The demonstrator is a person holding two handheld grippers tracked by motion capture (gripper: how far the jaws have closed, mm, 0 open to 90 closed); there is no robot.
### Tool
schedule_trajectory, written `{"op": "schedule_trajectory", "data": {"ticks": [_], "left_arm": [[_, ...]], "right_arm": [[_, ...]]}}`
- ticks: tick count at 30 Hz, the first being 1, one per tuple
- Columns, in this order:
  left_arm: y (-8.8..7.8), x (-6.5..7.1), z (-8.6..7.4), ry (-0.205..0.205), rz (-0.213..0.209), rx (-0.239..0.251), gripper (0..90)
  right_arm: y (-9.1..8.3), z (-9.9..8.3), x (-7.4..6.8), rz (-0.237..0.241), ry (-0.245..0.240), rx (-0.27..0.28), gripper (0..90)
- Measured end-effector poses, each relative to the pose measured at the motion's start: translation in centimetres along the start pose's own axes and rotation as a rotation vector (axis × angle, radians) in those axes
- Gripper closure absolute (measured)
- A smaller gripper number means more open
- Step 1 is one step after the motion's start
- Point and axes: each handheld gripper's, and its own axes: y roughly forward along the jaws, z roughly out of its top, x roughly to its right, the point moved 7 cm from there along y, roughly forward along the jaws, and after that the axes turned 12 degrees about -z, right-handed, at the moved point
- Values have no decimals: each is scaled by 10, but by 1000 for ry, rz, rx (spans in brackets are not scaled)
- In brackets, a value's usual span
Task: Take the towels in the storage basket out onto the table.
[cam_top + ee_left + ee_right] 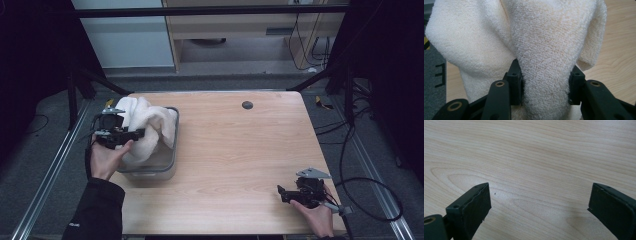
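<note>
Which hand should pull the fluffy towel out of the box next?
Left. The left gripper is already shut on the towel over the clear box. The right gripper rests far away at the table's near right corner, jaws open and empty.

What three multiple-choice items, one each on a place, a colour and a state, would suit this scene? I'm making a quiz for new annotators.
1. Where does the bin stand on the table?
A. near its left edge
B. at its centre
C. at its far right corner

2. What colour is the towel?
A. dark blue
B. cream white
C. red

3. How do the right gripper jaws stand?
A. shut on the towel
B. shut on nothing
C. open over bare wood

Key: 1 A, the high view shows the bin by the table's left edge. 2 B, the left gripper is shut on a thick cream-white fold. 3 C, the right gripper view shows a wide gap with wood grain between the jaws.
</note>
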Motion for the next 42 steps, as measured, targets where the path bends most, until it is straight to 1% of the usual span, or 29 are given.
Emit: {"op": "schedule_trajectory", "data": {"ticks": [5, 10, 15, 18, 22, 27, 33, 36, 42], "left_arm": [[-8, 5, 8, 5, -11, 15, 568], [-18, 10, 15, 21, -18, 9, 568], [-30, 14, 24, 27, -29, 18, 568], [-38, 19, 29, 40, -41, 13, 568], [-45, 26, 33, 62, -66, 6, 567], [-48, 36, 37, 87, -80, 6, 567], [-52, 51, 43, 116, -107, 2, 566], [-53, 62, 47, 135, -124, 4, 566], [-48, 82, 51, 168, -151, -2, 565]], "right_arm": [[0, 0, 0, -1, 0, -1, 43], [0, 0, 0, -1, -1, -1, 43], [0, 0, 0, -1, -2, 0, 45], [0, 0, 1, -4, -5, 5, 47], [-1, 0, 1, -3, -4, 7, 50], [0, 0, 1, -4, -6, 8, 53], [-1, 0, 1, -3, -10, 11, 57], [-1, 0, 1, -2, -10, 12, 58], [-1, 1, 1, -5, -5, 15, 61]]}}
